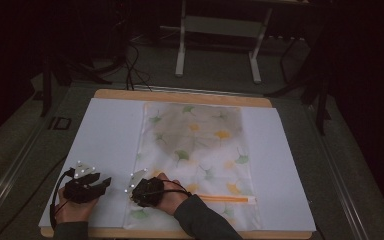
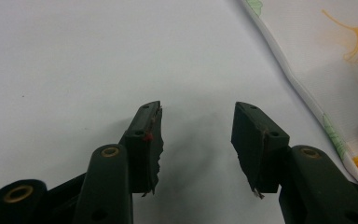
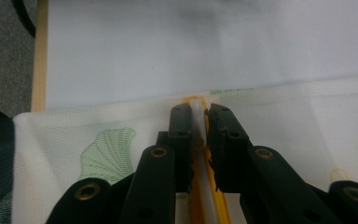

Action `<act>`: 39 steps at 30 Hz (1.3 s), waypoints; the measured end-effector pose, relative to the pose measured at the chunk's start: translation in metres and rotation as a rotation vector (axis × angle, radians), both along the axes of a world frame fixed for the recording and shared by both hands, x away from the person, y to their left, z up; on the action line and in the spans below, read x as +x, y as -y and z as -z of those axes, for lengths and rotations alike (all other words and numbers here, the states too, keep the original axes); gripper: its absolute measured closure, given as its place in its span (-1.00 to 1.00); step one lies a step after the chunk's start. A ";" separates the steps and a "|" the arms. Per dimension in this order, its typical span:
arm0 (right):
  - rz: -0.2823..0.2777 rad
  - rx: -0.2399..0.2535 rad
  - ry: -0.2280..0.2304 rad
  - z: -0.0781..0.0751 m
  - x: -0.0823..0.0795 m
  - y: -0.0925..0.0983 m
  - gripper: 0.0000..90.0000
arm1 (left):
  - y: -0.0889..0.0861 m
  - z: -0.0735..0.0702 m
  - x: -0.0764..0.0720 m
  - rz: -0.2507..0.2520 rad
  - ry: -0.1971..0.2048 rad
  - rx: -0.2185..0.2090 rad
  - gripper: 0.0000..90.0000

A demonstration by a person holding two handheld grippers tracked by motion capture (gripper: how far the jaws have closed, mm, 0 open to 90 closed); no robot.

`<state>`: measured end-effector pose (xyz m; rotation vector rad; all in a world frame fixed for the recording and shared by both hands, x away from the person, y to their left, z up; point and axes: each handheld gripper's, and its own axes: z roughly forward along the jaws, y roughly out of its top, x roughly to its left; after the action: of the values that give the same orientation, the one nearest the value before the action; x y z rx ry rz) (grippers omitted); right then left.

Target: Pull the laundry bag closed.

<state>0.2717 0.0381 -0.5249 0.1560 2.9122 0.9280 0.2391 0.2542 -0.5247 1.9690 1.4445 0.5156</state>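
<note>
While the right gripper [image 3: 199,114] is clamping narrow on the white slider [image 3: 197,111] of the orange zip track [image 1: 226,199], the mesh zip bag [image 1: 200,150] is lying flat down the middle of the white sheet [image 1: 105,135], its zip end near the desk's near edge. Judging by this, the slider is best drawn straight along the track, level with the desk, never lifted. The left gripper [image 2: 198,135] is hovering wide and empty just beside the bag's left edge; pinning that corner would probably stop the bag from bunching.
</note>
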 end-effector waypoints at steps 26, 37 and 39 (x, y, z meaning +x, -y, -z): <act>-0.030 -0.020 0.000 -0.005 0.000 -0.001 0.87 | 0.013 -0.003 -0.008 0.093 -0.020 -0.001 0.23; -0.029 -0.012 0.008 -0.009 -0.001 0.004 0.87 | 0.020 -0.005 -0.018 0.154 -0.042 -0.033 0.23; -0.028 -0.011 0.011 -0.010 -0.001 0.005 0.88 | 0.021 -0.006 -0.020 0.166 -0.046 -0.037 0.23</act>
<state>0.2707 0.0331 -0.5148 0.1098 2.9163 0.9143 0.2193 0.2327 -0.5188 2.0615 1.2939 0.3689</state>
